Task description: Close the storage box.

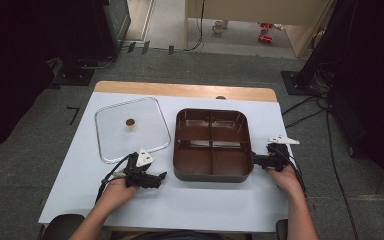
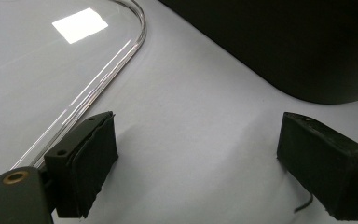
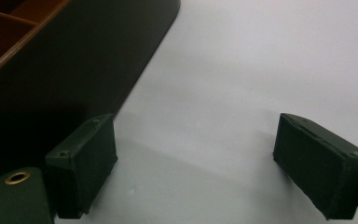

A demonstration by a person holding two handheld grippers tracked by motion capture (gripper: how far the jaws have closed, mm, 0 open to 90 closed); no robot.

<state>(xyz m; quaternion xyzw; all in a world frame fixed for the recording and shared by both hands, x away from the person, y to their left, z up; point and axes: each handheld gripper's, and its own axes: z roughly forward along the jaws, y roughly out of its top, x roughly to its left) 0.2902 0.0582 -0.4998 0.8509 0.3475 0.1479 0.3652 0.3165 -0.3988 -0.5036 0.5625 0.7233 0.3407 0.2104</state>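
Observation:
A brown tray (image 1: 213, 173) with four compartments sits in the middle of the white table sheet. Left of it lies a clear square lid (image 1: 111, 140) with a small brown knob (image 1: 129, 122). My left gripper (image 1: 161, 179) rests on the sheet between the lid's near corner and the tray's near left corner, open and holding nothing. In the left gripper view its jaws (image 2: 196, 168) stand wide apart over bare sheet, with the lid's rim (image 2: 121, 51) at left and the tray's dark wall (image 2: 307, 56) at right. My right gripper (image 1: 256, 161) sits open against the tray's right side; its jaws (image 3: 196, 163) are empty beside the tray wall (image 3: 74, 74).
The white sheet (image 1: 190, 205) covers most of a wooden table, whose far edge (image 1: 180, 90) shows bare. Grey carpet surrounds the table, with cables (image 1: 310, 107) at right and dark stands at the back.

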